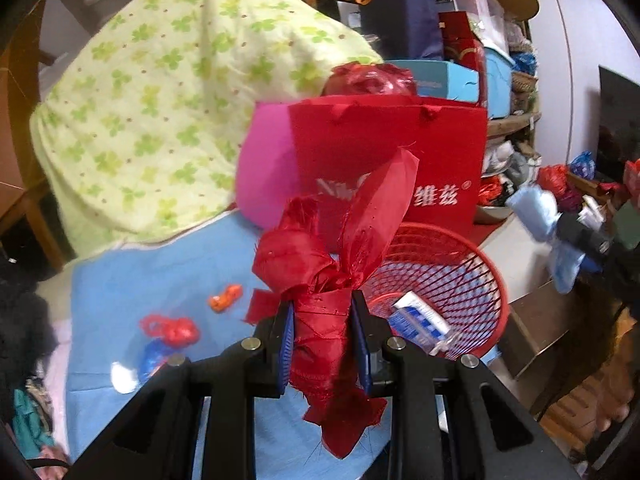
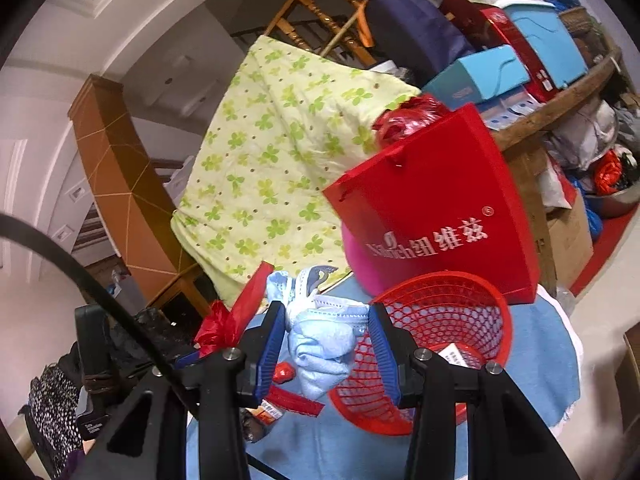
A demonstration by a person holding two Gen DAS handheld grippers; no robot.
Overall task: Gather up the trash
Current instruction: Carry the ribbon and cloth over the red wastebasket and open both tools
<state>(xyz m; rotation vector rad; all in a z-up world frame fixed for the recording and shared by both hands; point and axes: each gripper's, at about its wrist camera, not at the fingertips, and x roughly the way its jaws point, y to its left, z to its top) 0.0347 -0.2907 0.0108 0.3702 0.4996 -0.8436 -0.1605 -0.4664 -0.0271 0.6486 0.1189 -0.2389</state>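
— Left gripper [image 1: 323, 334]: what do we see it pinching?
— We see it squeezing a red ribbon bow [image 1: 334, 276], held up just left of the red basket [image 1: 486, 276].
— And our right gripper [image 2: 328, 342]?
— It pinches a crumpled blue face mask [image 2: 324, 344], also just left of the basket.
— What is in the basket?
— We see a small white and blue packet [image 1: 420, 320]. Behind the basket stands a red paper bag [image 1: 400, 152].
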